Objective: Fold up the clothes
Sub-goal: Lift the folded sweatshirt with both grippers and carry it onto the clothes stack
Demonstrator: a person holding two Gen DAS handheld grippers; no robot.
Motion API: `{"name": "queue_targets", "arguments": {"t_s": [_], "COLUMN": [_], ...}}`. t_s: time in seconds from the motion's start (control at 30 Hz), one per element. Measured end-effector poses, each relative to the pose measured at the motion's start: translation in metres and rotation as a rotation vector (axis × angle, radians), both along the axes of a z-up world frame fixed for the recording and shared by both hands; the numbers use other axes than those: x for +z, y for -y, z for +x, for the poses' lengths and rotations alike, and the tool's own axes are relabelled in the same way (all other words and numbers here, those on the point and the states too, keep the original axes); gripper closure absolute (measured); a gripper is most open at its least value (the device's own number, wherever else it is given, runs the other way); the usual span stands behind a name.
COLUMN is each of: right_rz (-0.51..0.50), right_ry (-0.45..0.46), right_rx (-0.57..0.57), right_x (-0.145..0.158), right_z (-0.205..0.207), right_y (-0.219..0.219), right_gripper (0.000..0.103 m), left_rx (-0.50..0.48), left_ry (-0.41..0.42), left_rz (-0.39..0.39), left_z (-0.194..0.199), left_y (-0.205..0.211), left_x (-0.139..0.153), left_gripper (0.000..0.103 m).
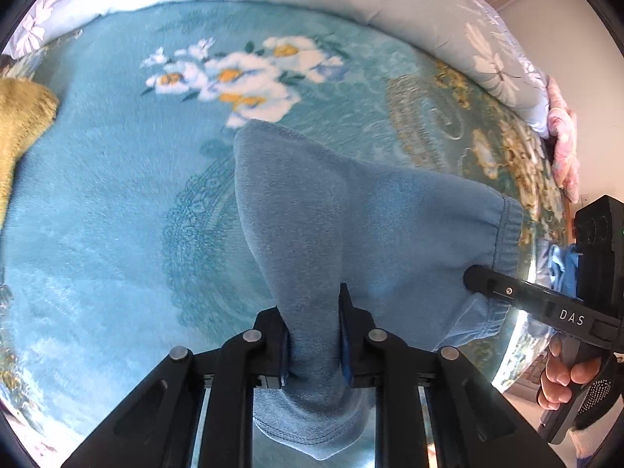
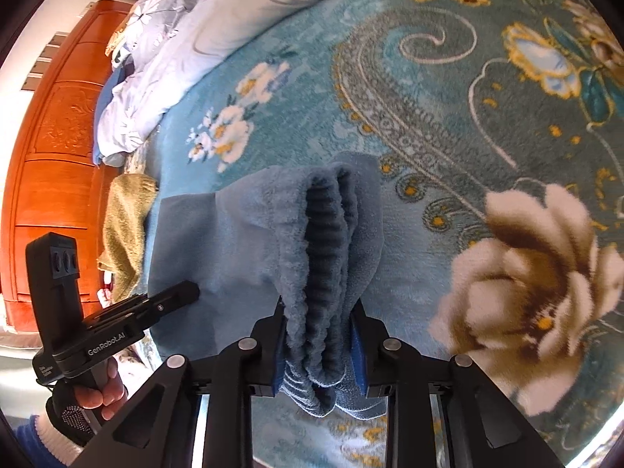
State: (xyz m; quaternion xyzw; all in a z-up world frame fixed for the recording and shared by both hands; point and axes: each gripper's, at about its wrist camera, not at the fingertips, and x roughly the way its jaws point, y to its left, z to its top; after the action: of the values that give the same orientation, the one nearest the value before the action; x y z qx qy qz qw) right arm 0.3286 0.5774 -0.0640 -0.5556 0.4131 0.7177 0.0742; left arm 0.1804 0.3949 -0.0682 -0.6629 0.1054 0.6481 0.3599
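Two claws clenched on blue fleece pants above a floral teal blanket, wooden headboard beyond.

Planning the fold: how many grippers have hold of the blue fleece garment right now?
2. The left gripper clamps the blue fleece garment at a plain edge; the right gripper clamps its ribbed waistband.

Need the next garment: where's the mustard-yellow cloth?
The yellow cloth lies at the left edge of the left wrist view, on the floral blanket; in the right wrist view it sits beside the wooden headboard.
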Motion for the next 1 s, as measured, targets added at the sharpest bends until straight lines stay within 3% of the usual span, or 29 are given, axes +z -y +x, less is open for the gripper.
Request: {"name": "queue_targets", "arguments": {"t_s": [0.1, 0.47, 0.7, 1.0], "right_rz": [0.012, 0.117, 0.176, 0.281], "right_ry": [-0.028, -0.086, -0.121, -0.097], "right_rx": [0.013, 0.065, 0.011, -0.219], "right_x": [0.029, 0.137, 0.189, 0.242], "right_z": [0.008, 0.051, 0.091, 0.166], "right_y": [-0.004, -0.030, -0.030, -0.025], "right_gripper": [0.075, 0.075, 0.075, 0.075], "left_rx": [0.003, 0.062, -0.098, -0.343], "left_ry": [-0.017, -0.058, -0.092, -0.092], "left_rz": [0.009, 0.112, 0.172, 0.294], "left_z": [0.006, 0.057, 0.074, 0.115], "left_y": [0.013, -0.020, -0.031, -0.067], "left_x": [0.031, 0.116, 0.164, 0.198], "left_gripper": [0.082, 0.082, 0.082, 0.082]}}
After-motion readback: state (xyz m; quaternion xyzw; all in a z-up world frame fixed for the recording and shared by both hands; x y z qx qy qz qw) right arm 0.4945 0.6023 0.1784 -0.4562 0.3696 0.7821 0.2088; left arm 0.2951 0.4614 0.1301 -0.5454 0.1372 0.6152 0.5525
